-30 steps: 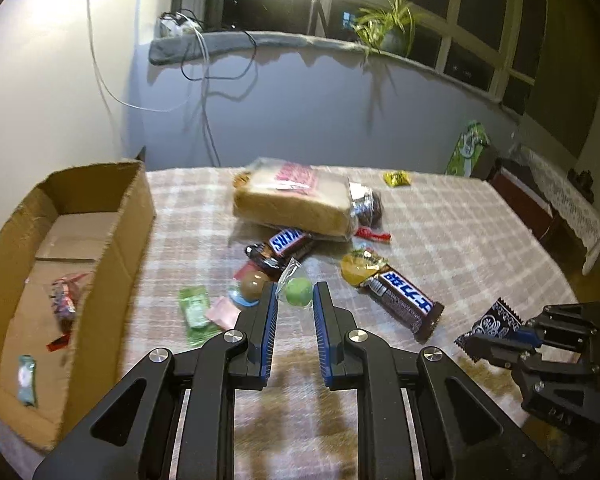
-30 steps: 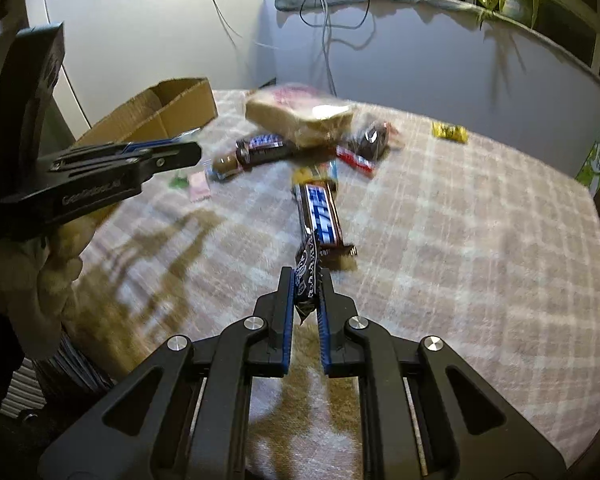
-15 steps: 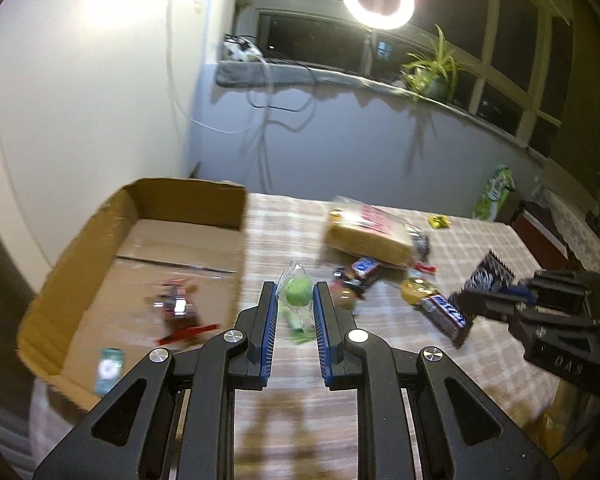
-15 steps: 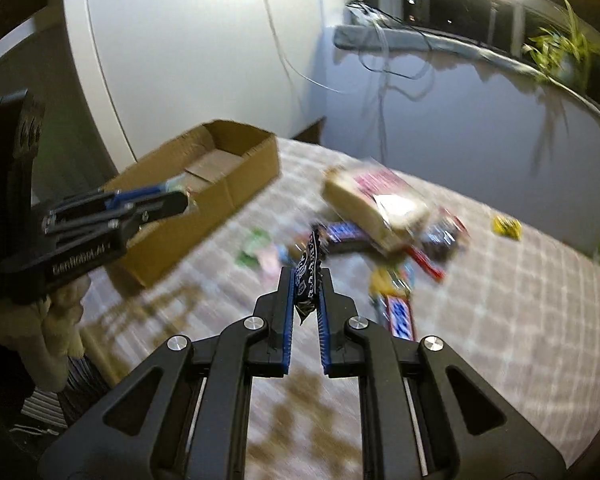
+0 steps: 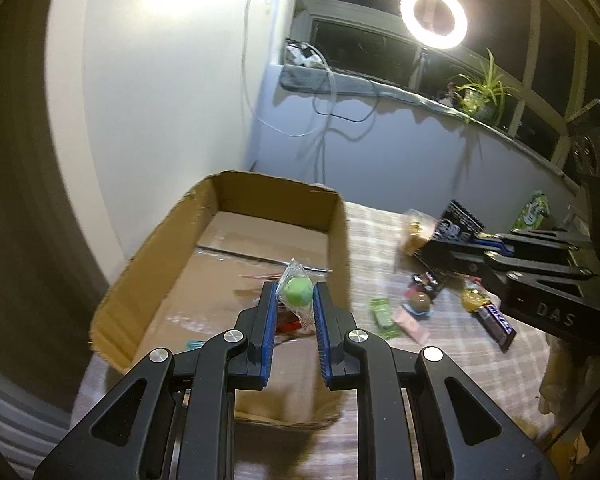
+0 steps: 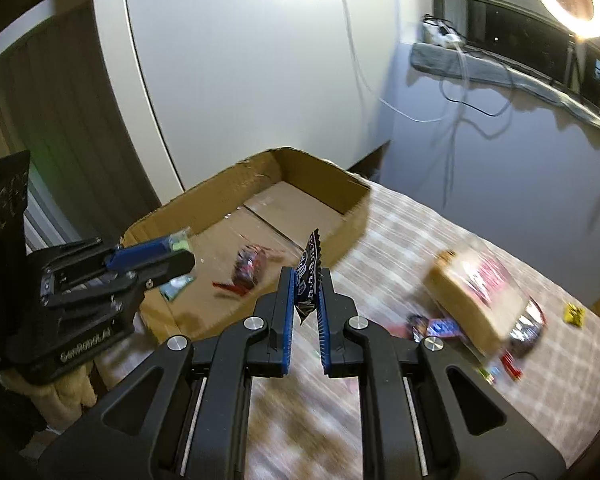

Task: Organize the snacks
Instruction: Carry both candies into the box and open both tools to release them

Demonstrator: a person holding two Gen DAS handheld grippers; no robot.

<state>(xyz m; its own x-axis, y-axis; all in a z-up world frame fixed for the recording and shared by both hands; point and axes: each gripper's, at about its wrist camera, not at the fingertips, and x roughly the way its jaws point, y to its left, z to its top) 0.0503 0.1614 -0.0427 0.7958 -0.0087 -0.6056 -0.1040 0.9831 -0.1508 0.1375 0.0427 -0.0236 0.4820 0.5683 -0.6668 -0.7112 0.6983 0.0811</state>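
Observation:
My left gripper (image 5: 294,292) is shut on a green ball candy in clear wrap (image 5: 297,291), held over the near end of the open cardboard box (image 5: 276,200). My right gripper (image 6: 306,276) is shut on a small black snack packet (image 6: 309,270), beside the box's right wall (image 6: 350,232). In the left wrist view the right gripper (image 5: 444,240) holds that black packet (image 5: 458,220) to the right of the box. In the right wrist view the left gripper (image 6: 168,248) shows over the box's near-left corner. A red wrapped candy (image 6: 249,266) and a small teal packet (image 6: 176,286) lie in the box.
On the checked tablecloth (image 5: 372,216) lie a bread loaf in a bag (image 6: 476,296), chocolate bars (image 5: 496,320), a brown ball candy (image 5: 420,302), green and pink packets (image 5: 384,314) and a yellow candy (image 6: 574,314). A white wall stands behind the box; a hand in a pale glove (image 6: 60,396) holds the left tool.
Both grippers have swung left from the snack pile toward the cardboard box, each still holding its snack. The box now fills the middle of both views.

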